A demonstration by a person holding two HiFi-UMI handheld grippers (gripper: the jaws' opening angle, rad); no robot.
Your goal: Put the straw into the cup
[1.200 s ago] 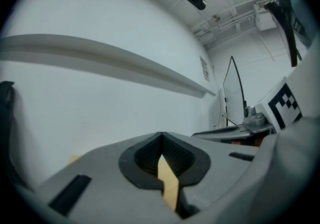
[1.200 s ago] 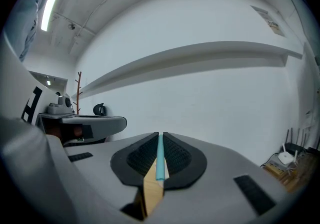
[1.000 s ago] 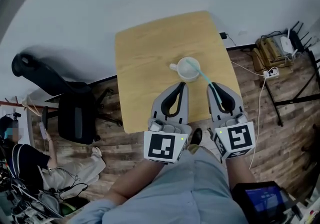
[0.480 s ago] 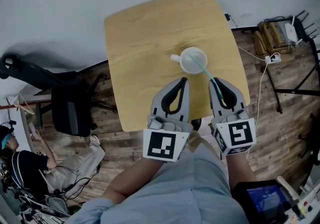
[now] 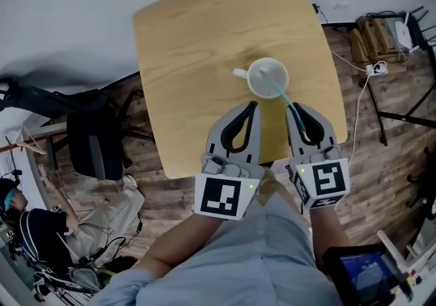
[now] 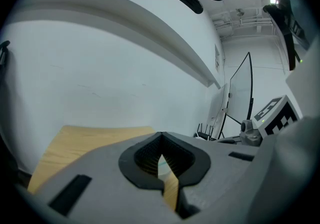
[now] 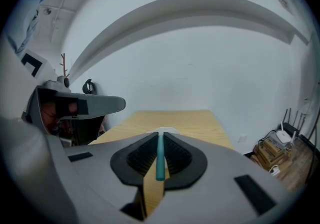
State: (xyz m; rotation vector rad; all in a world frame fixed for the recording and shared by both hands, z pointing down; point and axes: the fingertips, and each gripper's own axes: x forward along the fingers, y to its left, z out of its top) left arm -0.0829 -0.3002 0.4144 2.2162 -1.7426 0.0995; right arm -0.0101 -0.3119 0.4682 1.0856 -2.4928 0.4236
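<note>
A white cup (image 5: 267,78) with a small handle on its left stands on the wooden table (image 5: 197,46), toward its near right part. A teal straw (image 5: 278,91) runs from my right gripper (image 5: 294,105) up into the cup's mouth. The right gripper is shut on the straw (image 7: 159,157), whose near end sticks out between the jaws; the cup's rim (image 7: 167,130) just shows beyond them. My left gripper (image 5: 253,105) hovers just near and left of the cup, its jaws shut with nothing between them.
A black office chair (image 5: 88,138) stands left of the table on the plank floor. Cables, a power strip (image 5: 376,66) and boxes (image 5: 373,32) lie on the floor to the right. A person (image 5: 27,236) sits at the lower left.
Both grippers have stayed near the cup's near side while the straw's far end came over the rim and into the cup. The view shifted, so the table sits higher and larger.
</note>
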